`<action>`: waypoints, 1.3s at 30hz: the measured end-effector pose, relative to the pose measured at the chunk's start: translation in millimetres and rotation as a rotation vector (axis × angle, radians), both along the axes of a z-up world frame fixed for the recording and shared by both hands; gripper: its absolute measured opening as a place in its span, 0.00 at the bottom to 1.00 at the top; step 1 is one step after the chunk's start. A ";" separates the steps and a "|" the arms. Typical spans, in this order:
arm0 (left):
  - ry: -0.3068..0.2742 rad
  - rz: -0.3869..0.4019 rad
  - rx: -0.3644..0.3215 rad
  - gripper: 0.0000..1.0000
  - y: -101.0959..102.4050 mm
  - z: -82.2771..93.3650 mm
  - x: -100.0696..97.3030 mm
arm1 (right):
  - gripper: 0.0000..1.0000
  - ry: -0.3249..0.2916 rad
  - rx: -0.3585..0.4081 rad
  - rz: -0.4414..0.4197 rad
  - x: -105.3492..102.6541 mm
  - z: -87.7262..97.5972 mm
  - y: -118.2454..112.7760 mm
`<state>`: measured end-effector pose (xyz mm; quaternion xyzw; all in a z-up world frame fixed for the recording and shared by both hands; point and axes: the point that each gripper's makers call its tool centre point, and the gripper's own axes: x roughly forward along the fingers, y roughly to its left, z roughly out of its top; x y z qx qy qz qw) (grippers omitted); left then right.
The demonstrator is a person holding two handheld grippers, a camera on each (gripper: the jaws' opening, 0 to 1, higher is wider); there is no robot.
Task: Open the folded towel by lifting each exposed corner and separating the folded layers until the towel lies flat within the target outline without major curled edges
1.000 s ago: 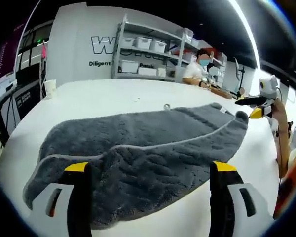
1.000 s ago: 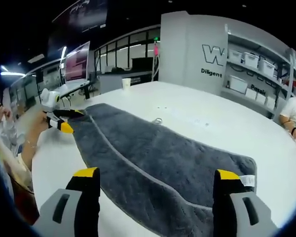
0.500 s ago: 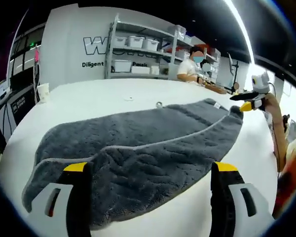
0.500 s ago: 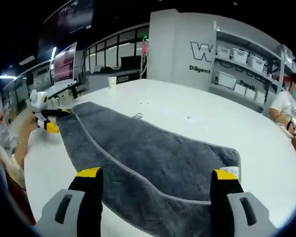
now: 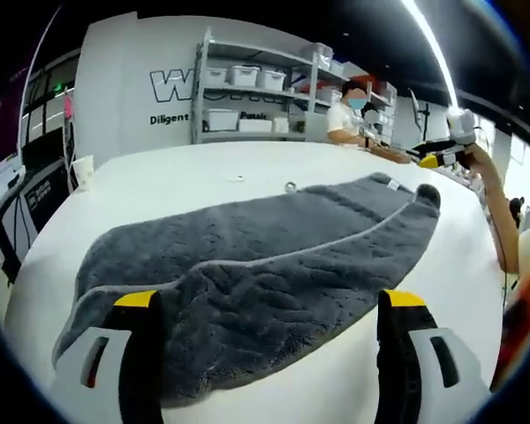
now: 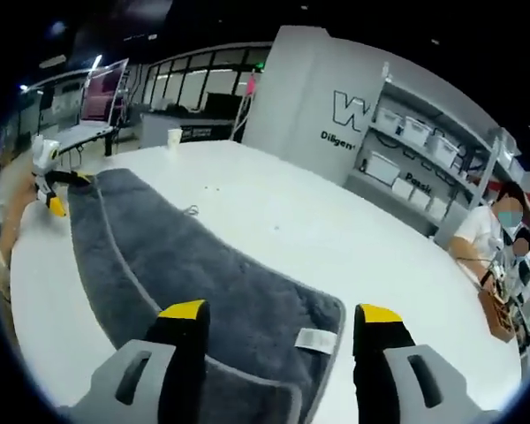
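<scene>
Grey and fluffy, the towel (image 5: 256, 265) lies folded in half on the white table (image 5: 177, 177), stretched long from one gripper to the other. The left gripper (image 5: 269, 331) hangs just over one short end with its jaws wide apart and holding nothing. The right gripper (image 6: 278, 340) waits over the far end by the small white tag (image 6: 315, 339), also wide and holding nothing. Each end is closest to its own gripper.
</scene>
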<state>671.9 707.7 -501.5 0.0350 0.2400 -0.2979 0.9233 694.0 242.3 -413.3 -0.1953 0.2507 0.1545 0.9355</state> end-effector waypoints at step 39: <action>0.029 0.005 0.060 0.99 5.3 -14.0 -5.3 | 0.09 0.142 0.251 -0.175 82.4 -101.5 -90.2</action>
